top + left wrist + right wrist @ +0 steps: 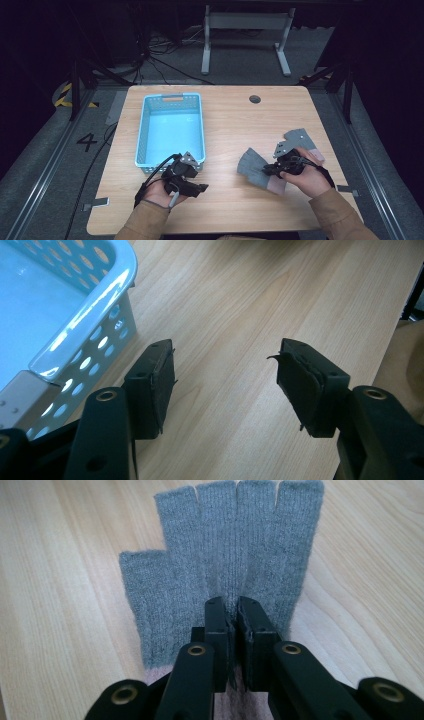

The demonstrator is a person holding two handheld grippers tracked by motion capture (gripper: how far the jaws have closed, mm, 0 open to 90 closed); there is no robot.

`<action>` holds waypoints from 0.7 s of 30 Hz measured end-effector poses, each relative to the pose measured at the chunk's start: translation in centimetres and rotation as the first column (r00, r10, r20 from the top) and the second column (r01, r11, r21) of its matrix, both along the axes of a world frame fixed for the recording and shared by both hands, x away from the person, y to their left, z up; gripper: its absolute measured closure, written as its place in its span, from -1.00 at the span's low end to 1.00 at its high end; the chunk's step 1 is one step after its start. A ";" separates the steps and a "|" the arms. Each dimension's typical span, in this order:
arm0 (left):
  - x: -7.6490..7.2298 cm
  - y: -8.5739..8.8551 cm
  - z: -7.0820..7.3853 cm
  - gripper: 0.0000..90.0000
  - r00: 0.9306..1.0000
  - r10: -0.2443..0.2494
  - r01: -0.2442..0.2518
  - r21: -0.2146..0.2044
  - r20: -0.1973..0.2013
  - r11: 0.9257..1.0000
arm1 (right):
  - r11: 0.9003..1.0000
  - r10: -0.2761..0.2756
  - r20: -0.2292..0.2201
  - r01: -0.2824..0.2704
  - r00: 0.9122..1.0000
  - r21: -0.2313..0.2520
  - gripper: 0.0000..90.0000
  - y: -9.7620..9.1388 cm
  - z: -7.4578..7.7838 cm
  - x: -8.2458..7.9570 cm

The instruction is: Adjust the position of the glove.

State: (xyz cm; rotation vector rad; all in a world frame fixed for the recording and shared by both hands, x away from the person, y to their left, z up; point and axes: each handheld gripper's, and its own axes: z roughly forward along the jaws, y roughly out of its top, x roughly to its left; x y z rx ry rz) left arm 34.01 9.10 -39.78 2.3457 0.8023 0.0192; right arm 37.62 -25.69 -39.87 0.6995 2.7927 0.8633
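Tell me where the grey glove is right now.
The grey glove lies on the table's right half in the high view, pinched by the right gripper, right of the blue basket.

Grey knitted fingerless glove (252, 167) (225, 565) with a pink cuff, lying flat on the wooden table at about 4 o'clock from the light-blue perforated basket (170, 129) (75, 315), finger stubs pointing toward 10 o'clock; basket empty, upright, long axis 12–6 o'clock

Basket (170, 127), left-centre of high view: light blue w/ rows of round holes, orange patch at far rim. Glove (225, 565), centre of right gripper view: grey knit, pink cuff. Table (235, 135): pale wood grain. Both grippers black. Sleeves (340, 215), bottom: tan.
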 end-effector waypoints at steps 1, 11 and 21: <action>0.0 0.0 0.0 -0.10 1.000 0.000 0.000 0.000 0.000 1.000 | 1.000 0.000 0.000 0.000 1.000 0.000 0.88 0.0 0.0 0.0; 0.0 -0.2 -0.2 -0.10 1.000 -0.002 0.002 0.004 -0.002 1.000 | 0.992 0.128 0.022 -0.127 0.992 -0.023 0.88 1.9 -1.2 0.0; 0.0 -0.2 -0.1 -0.10 1.000 -0.001 0.001 -0.001 -0.001 1.000 | 0.992 0.129 0.030 -0.129 0.991 -0.010 0.71 2.1 -2.9 0.8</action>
